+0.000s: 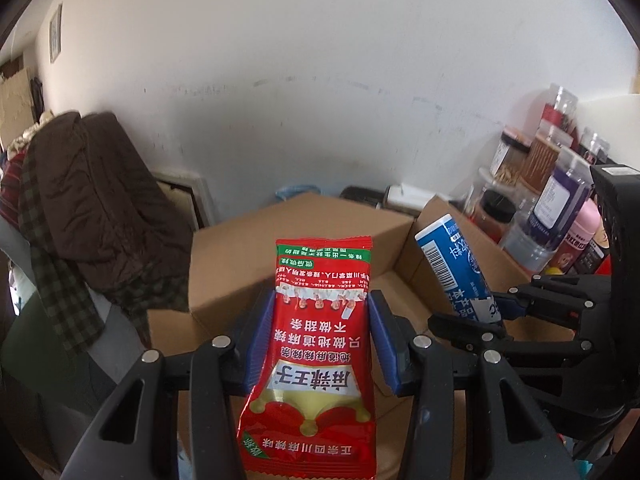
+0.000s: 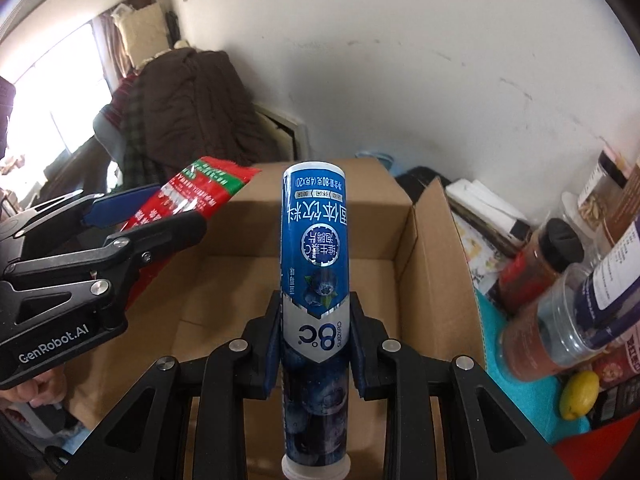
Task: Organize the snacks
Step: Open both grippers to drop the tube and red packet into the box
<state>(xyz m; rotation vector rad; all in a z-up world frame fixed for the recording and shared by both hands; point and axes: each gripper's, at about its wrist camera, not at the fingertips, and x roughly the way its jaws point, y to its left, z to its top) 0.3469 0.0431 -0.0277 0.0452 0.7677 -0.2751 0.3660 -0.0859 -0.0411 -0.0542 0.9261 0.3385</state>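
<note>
My left gripper is shut on a red snack packet with white and green print, held upright above an open cardboard box. In the right wrist view the same packet and left gripper show at the left. My right gripper is shut on a blue tube with blueberry art, upright over the box. The left wrist view shows that tube and the right gripper at the right, above the box.
Several jars and bottles crowd the right side beside the box, with a yellow lemon-shaped thing on a teal cloth. A brown jacket hangs over a chair at the left. A white wall stands behind.
</note>
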